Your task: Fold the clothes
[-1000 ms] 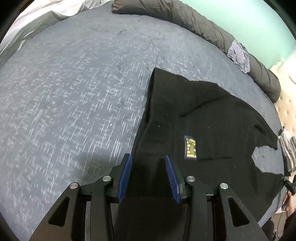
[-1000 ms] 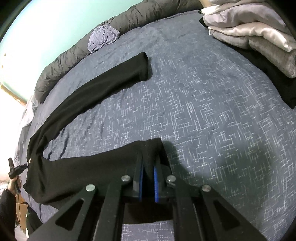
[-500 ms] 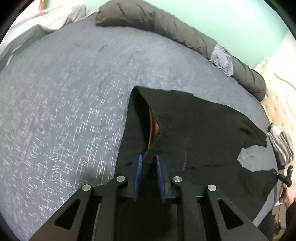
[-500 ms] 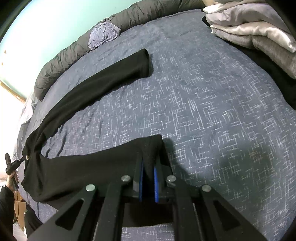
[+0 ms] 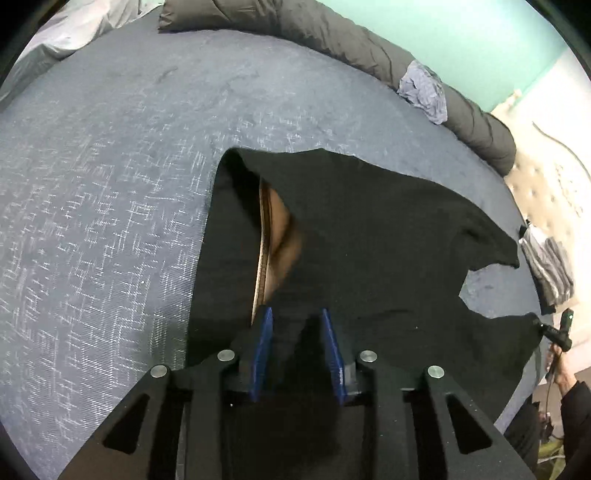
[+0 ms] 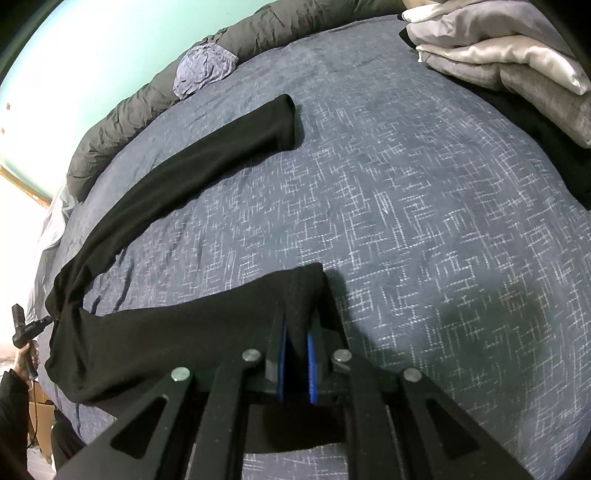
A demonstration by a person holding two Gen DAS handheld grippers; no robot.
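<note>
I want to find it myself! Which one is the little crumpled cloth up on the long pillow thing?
Look along the rolled dark grey duvet at the far edge of the blue bed. On it lies a small crumpled cloth. Pale blue-grey and checked, it differs from the long black trousers.

rolled grey duvet (image 5: 332, 33) | crumpled blue cloth (image 6: 203, 68) | folded pile (image 6: 509, 55) | teal wall (image 5: 461, 33)

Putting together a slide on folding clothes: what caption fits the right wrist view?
Right gripper shut on one leg end of black trousers spread across a blue bedspread.
</note>
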